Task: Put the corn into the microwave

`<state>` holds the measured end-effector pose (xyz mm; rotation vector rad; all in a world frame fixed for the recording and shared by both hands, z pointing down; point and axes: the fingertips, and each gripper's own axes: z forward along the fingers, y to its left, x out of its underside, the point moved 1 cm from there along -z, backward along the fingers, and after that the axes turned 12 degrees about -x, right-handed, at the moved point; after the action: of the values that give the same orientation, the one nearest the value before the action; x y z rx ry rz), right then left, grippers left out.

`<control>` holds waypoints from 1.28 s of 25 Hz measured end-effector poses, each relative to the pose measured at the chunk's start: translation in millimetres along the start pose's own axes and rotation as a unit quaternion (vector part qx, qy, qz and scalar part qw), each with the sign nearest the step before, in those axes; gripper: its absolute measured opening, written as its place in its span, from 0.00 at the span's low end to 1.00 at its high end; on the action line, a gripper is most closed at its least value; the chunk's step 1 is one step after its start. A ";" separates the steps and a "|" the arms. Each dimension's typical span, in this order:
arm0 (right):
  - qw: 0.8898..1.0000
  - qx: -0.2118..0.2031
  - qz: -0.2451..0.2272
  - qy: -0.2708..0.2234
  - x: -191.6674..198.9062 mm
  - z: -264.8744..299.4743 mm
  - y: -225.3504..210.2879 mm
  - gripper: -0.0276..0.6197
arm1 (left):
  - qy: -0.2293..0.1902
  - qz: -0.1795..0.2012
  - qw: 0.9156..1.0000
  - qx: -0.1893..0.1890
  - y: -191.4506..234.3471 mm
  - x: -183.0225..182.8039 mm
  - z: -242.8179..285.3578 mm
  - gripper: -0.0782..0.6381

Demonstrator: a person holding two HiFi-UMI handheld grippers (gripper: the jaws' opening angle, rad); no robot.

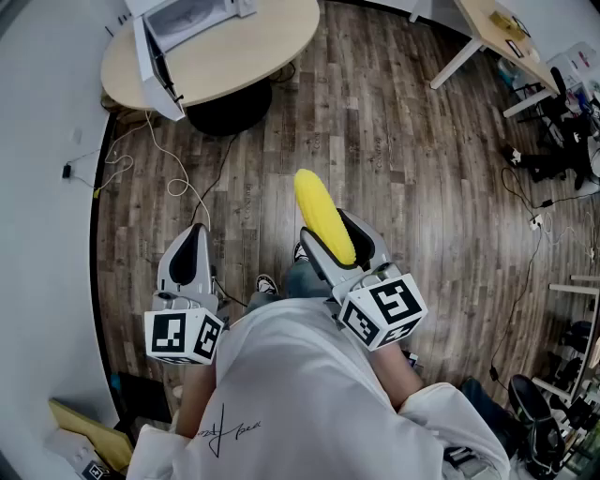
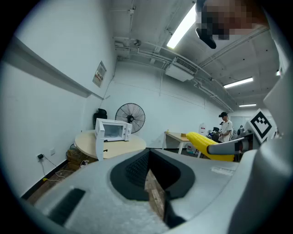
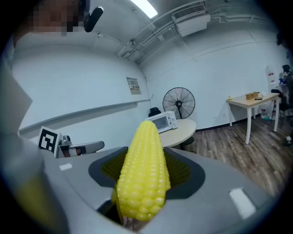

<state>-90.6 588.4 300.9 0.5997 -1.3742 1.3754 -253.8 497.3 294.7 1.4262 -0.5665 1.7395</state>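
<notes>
**Corn in the right gripper, microwave across the room**

We see the right gripper closed on the yellow, kernel-covered corn cob. The cob lies lengthwise between the two grey jaws, with its tapered tip pointing forward past them. In the right gripper view the black pads press both sides of the corn cob, whose blunt end sits nearest the camera.

The left gripper is level with it on the other side of the person's body. Its jaws are drawn together with nothing between them.

Both grippers are over the brown wood-plank floor. The boxy white microwave stands well apart from them on the round beige table by the wall. Its door is swung wide open past the table's edge. A black pedestal fan stands behind the table.
</notes>
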 end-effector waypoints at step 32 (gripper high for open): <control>0.996 -0.078 0.033 0.008 -52.5 39.6 -165.6 0.45 | 0.011 0.015 1.000 -0.019 -86.5 -10.9 136.0 0.09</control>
<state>61.6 499.9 328.3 0.4423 -1.4845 1.3082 -102.9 441.1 307.9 1.3775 -0.6089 1.7578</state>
